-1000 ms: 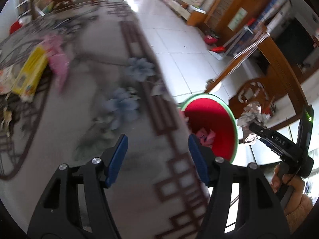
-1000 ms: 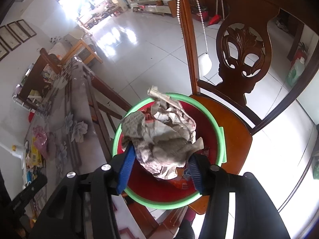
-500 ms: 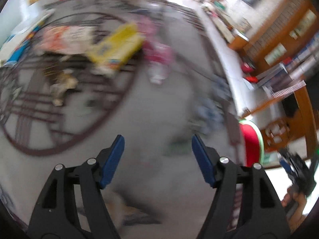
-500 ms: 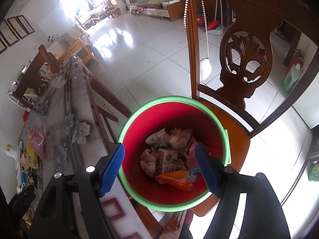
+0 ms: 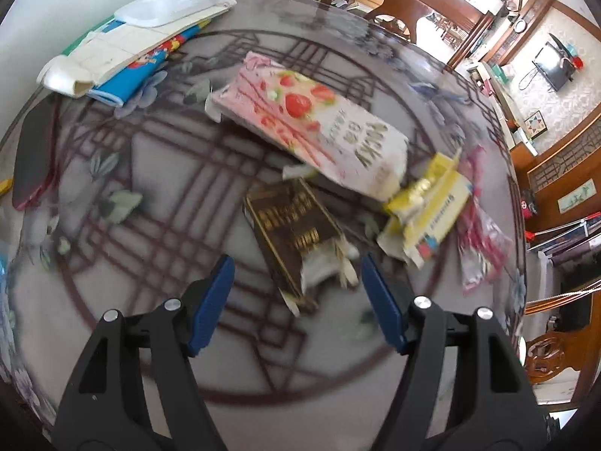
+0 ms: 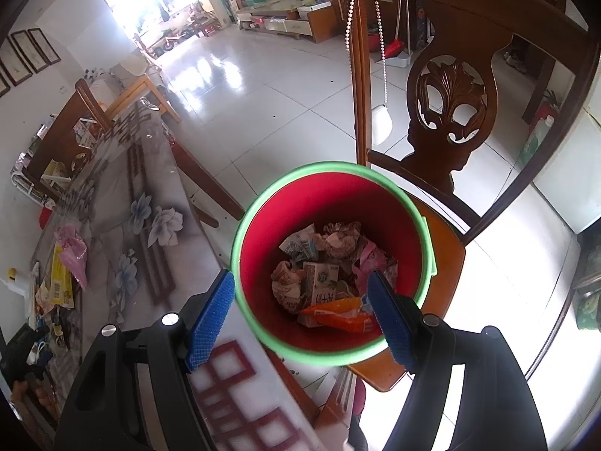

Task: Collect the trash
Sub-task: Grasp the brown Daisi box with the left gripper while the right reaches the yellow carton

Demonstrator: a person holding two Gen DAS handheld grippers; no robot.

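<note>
My left gripper hovers over the patterned table, its jaws opening, nothing pressed between them. A flattened brown packet lies just beyond its fingertips. Past that lie a pink strawberry box, a torn yellow box and a pink plastic wrapper. My right gripper stands open and empty above the red bucket with a green rim. Inside the bucket lie crumpled newspaper, a small carton and an orange wrapper.
A white lamp base, a white folder over a blue book and a dark phone sit at the table's far left. The bucket rests on a carved wooden chair beside the table edge. Tiled floor lies beyond.
The right gripper opened and the crumpled newspaper fell into the bucket. The left gripper swept from the bucket side across the table to the litter, rolling as it went, and its jaws widened.
</note>
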